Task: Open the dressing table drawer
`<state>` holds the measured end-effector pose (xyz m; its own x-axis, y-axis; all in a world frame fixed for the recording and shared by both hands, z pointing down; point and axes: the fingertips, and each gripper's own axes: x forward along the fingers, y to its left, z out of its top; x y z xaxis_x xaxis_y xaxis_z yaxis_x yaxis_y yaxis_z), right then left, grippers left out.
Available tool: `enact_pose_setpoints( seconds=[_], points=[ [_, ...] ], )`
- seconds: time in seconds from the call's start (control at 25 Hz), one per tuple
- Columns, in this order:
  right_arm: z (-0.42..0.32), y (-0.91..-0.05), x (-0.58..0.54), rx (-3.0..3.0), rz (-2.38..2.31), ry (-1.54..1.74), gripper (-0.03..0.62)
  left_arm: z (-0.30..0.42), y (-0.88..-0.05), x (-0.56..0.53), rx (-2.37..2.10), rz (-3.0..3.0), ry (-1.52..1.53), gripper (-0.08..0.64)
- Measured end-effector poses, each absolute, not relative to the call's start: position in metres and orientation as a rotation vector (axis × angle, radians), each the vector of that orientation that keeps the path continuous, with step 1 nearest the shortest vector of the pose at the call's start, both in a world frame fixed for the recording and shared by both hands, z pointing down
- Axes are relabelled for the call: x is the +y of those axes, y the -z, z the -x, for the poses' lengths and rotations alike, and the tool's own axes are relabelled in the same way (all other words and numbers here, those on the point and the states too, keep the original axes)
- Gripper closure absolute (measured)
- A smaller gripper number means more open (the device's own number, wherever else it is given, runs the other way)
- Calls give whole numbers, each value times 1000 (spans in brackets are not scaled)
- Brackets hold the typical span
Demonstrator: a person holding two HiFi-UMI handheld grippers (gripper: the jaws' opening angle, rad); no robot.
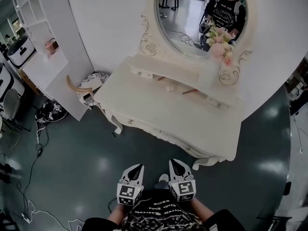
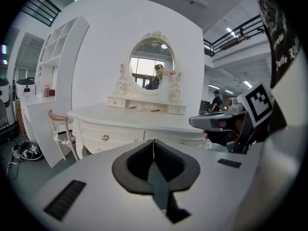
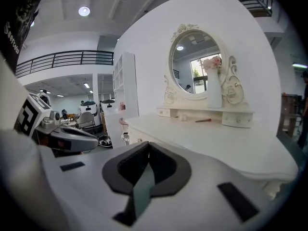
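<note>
The white dressing table (image 1: 159, 110) stands ahead of me under an oval mirror (image 1: 192, 18). Its front drawer (image 2: 107, 137) with a small round knob is shut in the left gripper view; the same front (image 1: 144, 127) faces me in the head view. Both grippers hang side by side over the dark floor, well short of the table. My left gripper (image 1: 136, 170) (image 2: 153, 141) has its jaws together on nothing. My right gripper (image 1: 177, 166) (image 3: 148, 143) is likewise shut and empty. Each one shows in the other's view: the right gripper's body (image 2: 221, 124), the left gripper's body (image 3: 67, 138).
A stool with a curved wooden back (image 1: 86, 88) stands at the table's left end, next to a white shelf unit (image 1: 45, 57). Shoes (image 1: 52, 112) and cables (image 1: 38, 148) lie on the floor at left. A flower vase (image 1: 222, 47) and a pen (image 1: 188, 91) are on the table.
</note>
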<state>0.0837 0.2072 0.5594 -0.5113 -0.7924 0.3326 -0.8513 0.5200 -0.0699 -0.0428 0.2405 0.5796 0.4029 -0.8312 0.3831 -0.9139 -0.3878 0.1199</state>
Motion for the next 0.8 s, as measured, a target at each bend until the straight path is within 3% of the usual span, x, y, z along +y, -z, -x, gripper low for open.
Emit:
enact_pose_setpoints(
  seconds=[0.8],
  points=[
    [-137, -562, 154, -2533, -1326, -301, 581, -14, -584, 186, -1522, -2310, -385, 543]
  ],
)
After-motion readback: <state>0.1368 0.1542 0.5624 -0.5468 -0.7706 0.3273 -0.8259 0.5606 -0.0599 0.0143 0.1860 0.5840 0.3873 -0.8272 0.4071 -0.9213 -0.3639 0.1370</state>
